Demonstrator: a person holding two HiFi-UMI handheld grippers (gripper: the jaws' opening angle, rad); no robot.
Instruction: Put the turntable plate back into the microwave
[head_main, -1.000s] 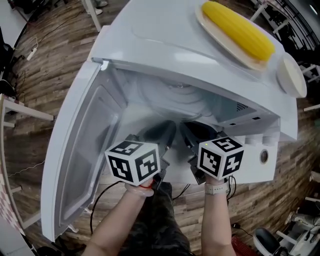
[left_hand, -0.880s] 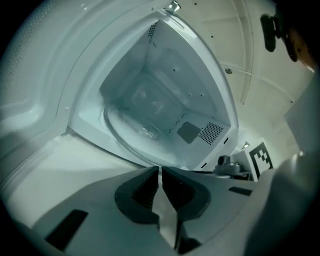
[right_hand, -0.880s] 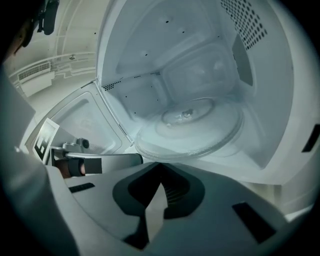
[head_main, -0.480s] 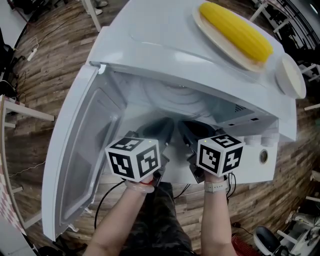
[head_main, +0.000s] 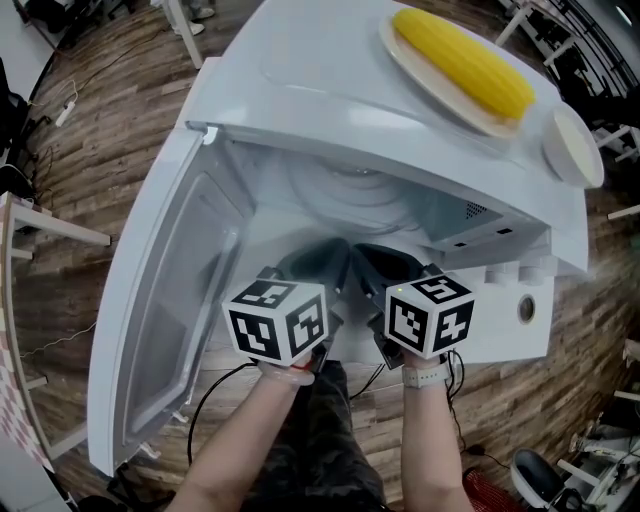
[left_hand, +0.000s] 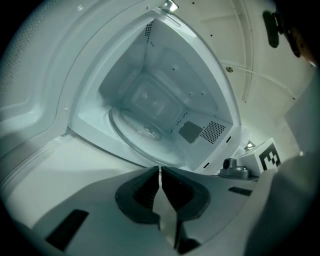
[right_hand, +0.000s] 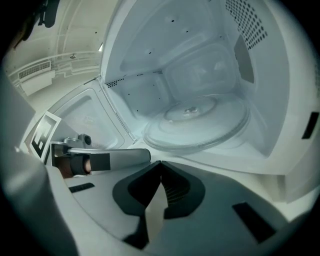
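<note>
The clear glass turntable plate (head_main: 345, 195) lies flat on the floor of the white microwave's cavity, also seen in the left gripper view (left_hand: 145, 132) and in the right gripper view (right_hand: 200, 122). Both grippers hover side by side just in front of the opening, short of the plate. My left gripper (head_main: 336, 258) (left_hand: 160, 170) is shut with nothing between its jaws. My right gripper (head_main: 374, 258) (right_hand: 161, 164) is shut and empty too. Neither touches the plate.
The microwave door (head_main: 170, 300) stands swung open to the left. On top of the microwave a corn cob (head_main: 462, 62) rests on an oval plate (head_main: 410, 62), with a round white dish (head_main: 572, 148) beside it. A wooden floor lies around.
</note>
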